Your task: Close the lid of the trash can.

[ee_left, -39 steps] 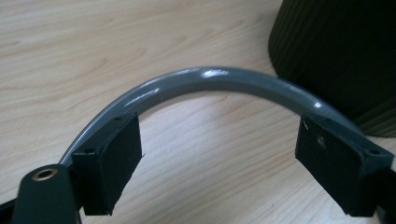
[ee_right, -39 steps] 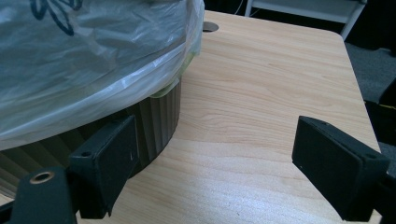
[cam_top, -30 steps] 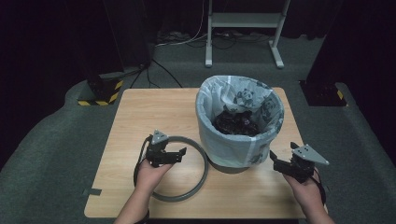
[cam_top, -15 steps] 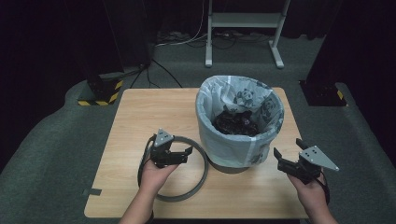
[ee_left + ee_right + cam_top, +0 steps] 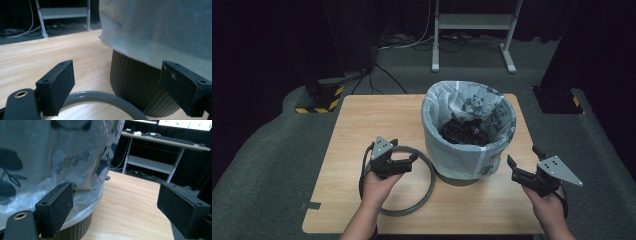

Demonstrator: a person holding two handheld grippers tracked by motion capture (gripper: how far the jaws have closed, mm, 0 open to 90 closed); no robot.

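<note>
Both grippers flanked the lined bin [image 5: 469, 131], jaws apart and empty: left gripper [image 5: 412, 159] above the grey ring [image 5: 424, 192], right gripper [image 5: 511, 165] near the bag's overhang [image 5: 50, 162], apparently positioned to grasp it.

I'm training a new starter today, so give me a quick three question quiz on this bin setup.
1. True or false: the bin stands inside the grey ring.
2. What lines the bin: A) a panda-print bag, B) a blue cloth, C) nothing?
3. Are the left gripper and right gripper open or shut?

Key: 1. False, the ring lies beside it on the table. 2. A. 3. Both open, holding nothing.
</note>
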